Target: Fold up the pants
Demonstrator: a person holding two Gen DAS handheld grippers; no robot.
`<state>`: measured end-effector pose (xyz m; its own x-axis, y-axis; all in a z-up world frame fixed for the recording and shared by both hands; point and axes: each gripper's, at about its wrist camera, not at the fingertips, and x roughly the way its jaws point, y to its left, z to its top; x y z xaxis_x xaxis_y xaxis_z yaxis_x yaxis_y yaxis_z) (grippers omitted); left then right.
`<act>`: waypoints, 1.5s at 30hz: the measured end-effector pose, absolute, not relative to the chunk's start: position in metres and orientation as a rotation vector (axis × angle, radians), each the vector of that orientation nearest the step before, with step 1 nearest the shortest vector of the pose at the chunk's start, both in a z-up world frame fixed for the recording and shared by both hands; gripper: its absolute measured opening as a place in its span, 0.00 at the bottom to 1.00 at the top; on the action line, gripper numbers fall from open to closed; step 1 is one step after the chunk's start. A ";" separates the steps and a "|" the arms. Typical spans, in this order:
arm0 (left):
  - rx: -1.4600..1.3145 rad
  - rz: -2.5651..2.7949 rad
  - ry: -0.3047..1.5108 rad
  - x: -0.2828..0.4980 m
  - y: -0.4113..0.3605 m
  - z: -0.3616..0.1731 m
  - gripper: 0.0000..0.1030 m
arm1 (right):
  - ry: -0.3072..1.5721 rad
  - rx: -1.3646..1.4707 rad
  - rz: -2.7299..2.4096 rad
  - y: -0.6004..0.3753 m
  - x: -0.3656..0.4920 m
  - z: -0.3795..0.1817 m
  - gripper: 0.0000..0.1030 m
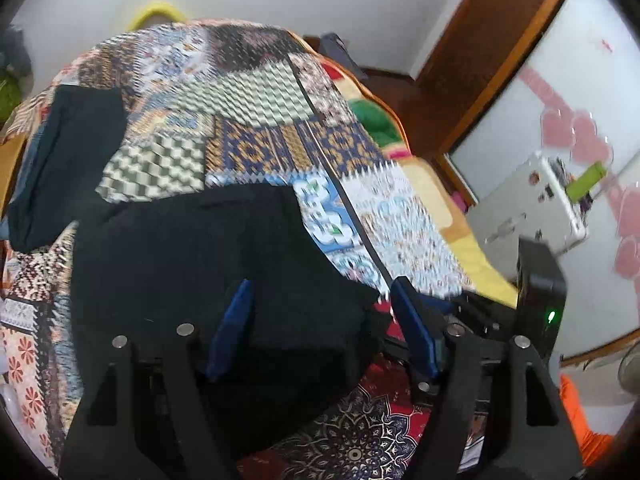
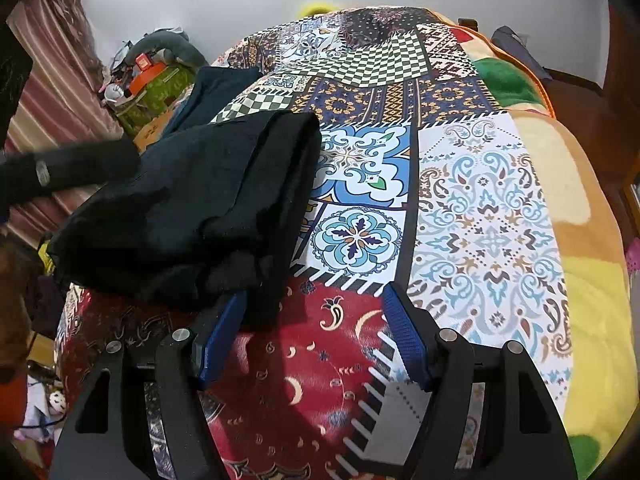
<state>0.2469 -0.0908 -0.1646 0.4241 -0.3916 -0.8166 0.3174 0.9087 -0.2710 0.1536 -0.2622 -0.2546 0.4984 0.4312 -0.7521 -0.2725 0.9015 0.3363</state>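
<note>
Black pants lie folded in a thick bundle on a patchwork bedspread. In the right wrist view the pants lie left of centre. My left gripper is open, its blue pads over the near edge of the bundle with nothing between them. My right gripper is open; its left pad touches the bundle's near right corner, and the bedspread shows between the pads. The left gripper's black body shows at the left, at the bundle's far left edge.
A second dark green garment lies at the bed's far left. A yellow blanket covers the bed's right side. A cluttered table stands left of the bed. A white device and a wooden door frame are right.
</note>
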 end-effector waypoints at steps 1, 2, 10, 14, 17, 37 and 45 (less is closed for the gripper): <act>-0.082 -0.431 1.025 0.250 -0.085 -0.159 0.73 | 0.959 0.183 0.427 -0.262 0.153 -0.254 0.65; -0.076 -0.413 1.000 0.253 -0.077 -0.153 0.76 | 0.957 0.183 0.425 -0.263 0.151 -0.253 0.65; 0.004 -0.151 0.936 0.322 -0.002 -0.149 0.90 | 0.930 0.199 0.418 -0.264 0.145 -0.246 0.65; 0.071 -0.029 0.987 0.368 0.026 -0.177 0.90 | 0.925 0.197 0.407 -0.262 0.145 -0.245 0.65; 0.141 0.028 1.059 0.398 0.038 -0.211 0.90 | 0.925 0.199 0.401 -0.263 0.146 -0.244 0.65; 0.127 -0.060 1.219 0.297 0.106 -0.260 0.92 | 0.863 0.176 0.373 -0.268 0.134 -0.219 0.65; 0.037 -0.055 1.174 0.220 0.108 -0.243 0.92 | 0.830 0.125 0.407 -0.252 0.132 -0.206 0.65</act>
